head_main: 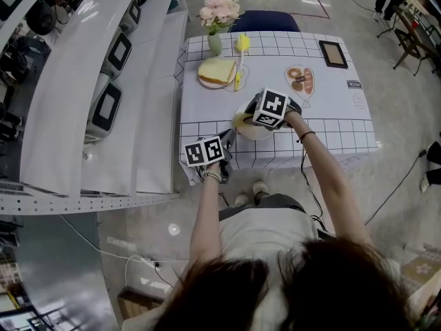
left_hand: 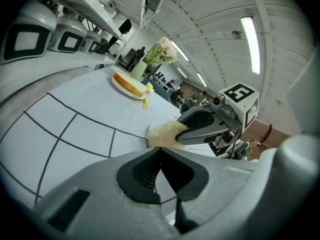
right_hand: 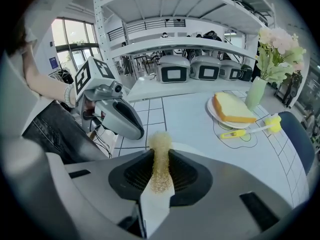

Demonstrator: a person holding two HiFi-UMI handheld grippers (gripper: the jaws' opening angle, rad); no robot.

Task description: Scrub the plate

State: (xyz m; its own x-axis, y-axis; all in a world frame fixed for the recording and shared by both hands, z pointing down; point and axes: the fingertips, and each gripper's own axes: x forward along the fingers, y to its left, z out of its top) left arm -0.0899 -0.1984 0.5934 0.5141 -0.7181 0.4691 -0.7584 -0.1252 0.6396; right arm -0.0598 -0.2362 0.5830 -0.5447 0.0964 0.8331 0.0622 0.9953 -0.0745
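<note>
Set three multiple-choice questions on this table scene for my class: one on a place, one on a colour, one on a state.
1. Where does the bread slice lie?
A on a side plate beside the vase
B on the shelf
C on the floor

2. What colour are the flowers?
A blue
B pink
C orange

3. How is the right gripper?
A open and empty
B shut on a brush
C shut on the sponge

Key: A, the slice rests on the side plate by the vase; B, the blooms are pale pink; C, the jaws pinch the yellow sponge.
</note>
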